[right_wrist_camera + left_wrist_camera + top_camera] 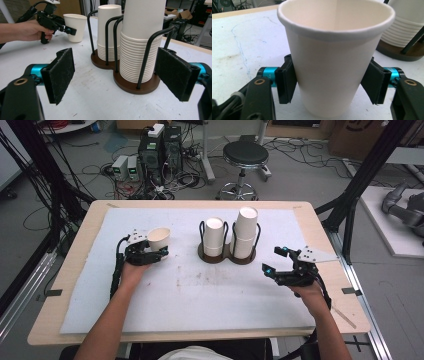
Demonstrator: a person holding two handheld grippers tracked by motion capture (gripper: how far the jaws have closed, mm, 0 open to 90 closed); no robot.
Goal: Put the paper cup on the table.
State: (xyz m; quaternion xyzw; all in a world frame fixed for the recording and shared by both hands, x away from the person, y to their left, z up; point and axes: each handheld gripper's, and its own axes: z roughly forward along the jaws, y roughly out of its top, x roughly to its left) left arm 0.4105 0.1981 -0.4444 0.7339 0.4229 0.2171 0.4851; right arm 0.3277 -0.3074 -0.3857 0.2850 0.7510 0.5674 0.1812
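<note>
Gripping a single paper cup [332,57] low on its wall with the left gripper [150,254], upright on the worktop [210,295] left of the cup rack [227,255]. Light, thin, easily crushed; best squeezed gently mid-wall. Right gripper [280,262] idle, jaws wide, holding nothing.

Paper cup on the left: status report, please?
Left gripper shut on paper cup, upright on mat. Right gripper open, empty. Cup rack beside it, apart.

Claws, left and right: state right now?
Left claw: shut on cup, upright on the table.
Right claw: open, empty.
</note>
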